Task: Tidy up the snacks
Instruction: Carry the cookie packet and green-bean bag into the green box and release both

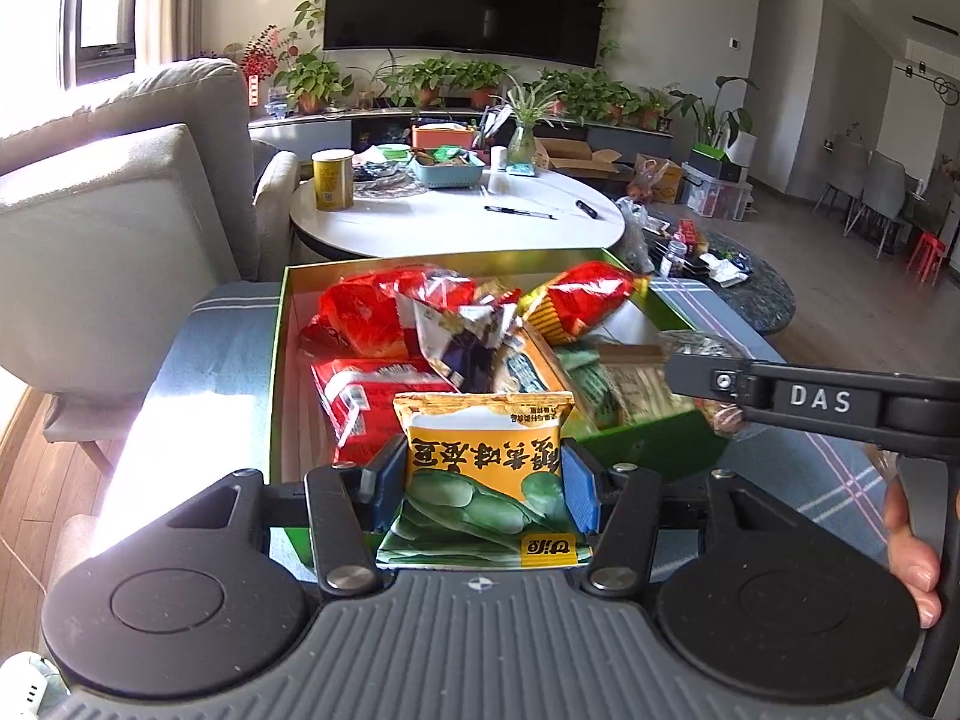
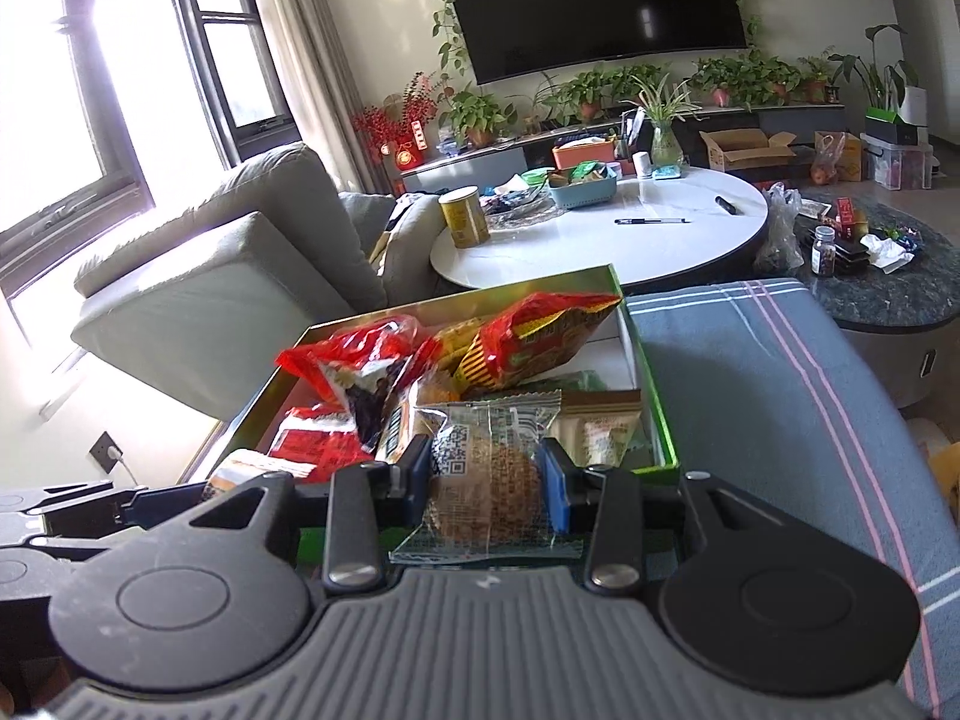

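Observation:
A green box (image 1: 276, 360) (image 2: 651, 378) full of snack packets rests on a blue striped cushion. My left gripper (image 1: 483, 480) is shut on a yellow-and-green bean snack packet (image 1: 483, 450), held upright at the box's near edge. My right gripper (image 2: 489, 480) is shut on a clear-wrapped round brown cake (image 2: 486, 486), held over the box's near edge. Red packets (image 1: 360, 318) (image 2: 540, 336) lie piled at the far end of the box. In the left wrist view the right gripper's black arm (image 1: 810, 399) reaches in from the right, with a hand (image 1: 912, 552) on its handle.
A grey sofa (image 1: 120, 210) stands to the left. Beyond the box is a white round table (image 1: 456, 216) with a yellow can (image 1: 332, 180), a blue basket (image 1: 447, 171) and a pen (image 1: 519, 213). A dark low table (image 2: 888, 276) sits to the right.

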`<state>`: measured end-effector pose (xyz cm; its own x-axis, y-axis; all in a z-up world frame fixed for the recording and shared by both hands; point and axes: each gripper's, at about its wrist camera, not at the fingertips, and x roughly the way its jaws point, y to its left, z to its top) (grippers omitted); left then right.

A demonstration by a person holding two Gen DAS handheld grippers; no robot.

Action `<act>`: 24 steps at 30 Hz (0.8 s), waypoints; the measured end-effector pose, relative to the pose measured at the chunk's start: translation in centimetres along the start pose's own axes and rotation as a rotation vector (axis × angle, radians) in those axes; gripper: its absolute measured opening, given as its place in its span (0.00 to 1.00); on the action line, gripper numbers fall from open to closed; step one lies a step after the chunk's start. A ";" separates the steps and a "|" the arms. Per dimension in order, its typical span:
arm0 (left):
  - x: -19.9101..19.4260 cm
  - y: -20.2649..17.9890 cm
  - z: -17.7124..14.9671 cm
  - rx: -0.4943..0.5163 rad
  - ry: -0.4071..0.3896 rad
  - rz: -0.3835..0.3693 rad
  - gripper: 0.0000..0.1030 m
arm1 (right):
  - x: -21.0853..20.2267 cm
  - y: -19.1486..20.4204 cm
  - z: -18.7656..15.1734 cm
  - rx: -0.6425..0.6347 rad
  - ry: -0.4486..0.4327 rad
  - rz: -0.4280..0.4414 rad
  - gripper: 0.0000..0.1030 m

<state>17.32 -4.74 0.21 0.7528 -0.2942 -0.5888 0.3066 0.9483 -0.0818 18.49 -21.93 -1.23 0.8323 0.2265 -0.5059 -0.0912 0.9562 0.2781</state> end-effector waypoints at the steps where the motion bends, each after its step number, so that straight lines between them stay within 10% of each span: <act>1: 0.3 0.3 0.3 -0.008 0.000 0.008 0.48 | 0.2 -0.2 0.2 0.006 -0.001 -0.008 0.91; 24: 6.6 3.6 3.2 -0.051 0.032 0.060 0.48 | 8.9 -1.9 3.6 0.062 0.047 -0.106 0.91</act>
<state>25.28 -3.62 -1.47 0.7500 -0.2332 -0.6190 0.2307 0.9693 -0.0856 28.04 -22.44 -3.29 0.8085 0.1342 -0.5730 0.0316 0.9623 0.2700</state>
